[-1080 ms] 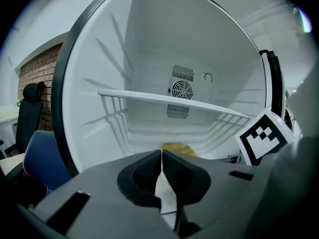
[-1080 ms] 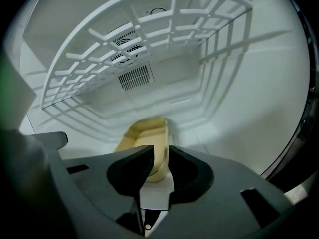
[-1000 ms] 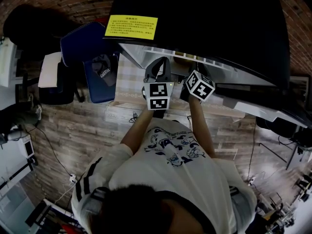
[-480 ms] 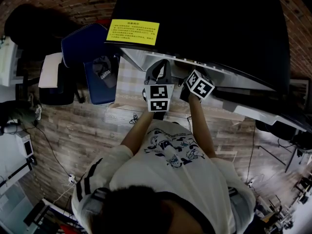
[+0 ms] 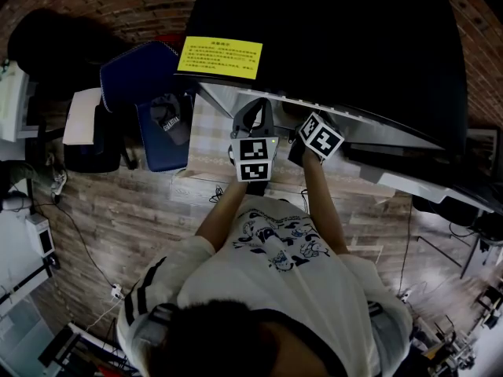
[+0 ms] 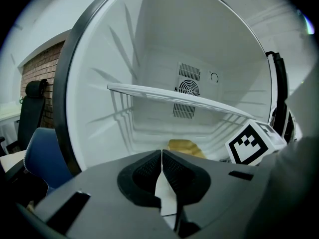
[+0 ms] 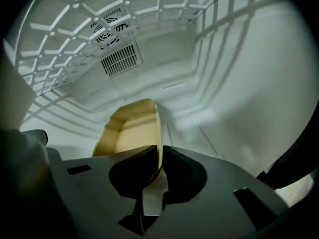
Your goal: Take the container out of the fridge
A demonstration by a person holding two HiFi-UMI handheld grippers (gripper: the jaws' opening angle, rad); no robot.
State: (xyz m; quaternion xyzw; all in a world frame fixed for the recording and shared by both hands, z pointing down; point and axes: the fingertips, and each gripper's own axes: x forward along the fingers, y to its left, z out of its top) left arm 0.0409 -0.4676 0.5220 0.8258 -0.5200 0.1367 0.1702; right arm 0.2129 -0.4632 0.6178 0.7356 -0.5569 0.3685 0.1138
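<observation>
Your right gripper (image 7: 161,153) pinches the thin rim of the tan, tray-shaped container (image 7: 130,131) (matte surface); the ribbed jaws of your left gripper (image 6: 161,156) are pressed together, empty.

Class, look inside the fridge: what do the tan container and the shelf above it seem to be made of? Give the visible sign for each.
The container is probably thin pulp or paperboard, perhaps plastic: it is matt tan, and its thin wall is pinched in the right gripper. The shelf is likely moulded white plastic or coated wire: it is a smooth open lattice with round joints.
</observation>
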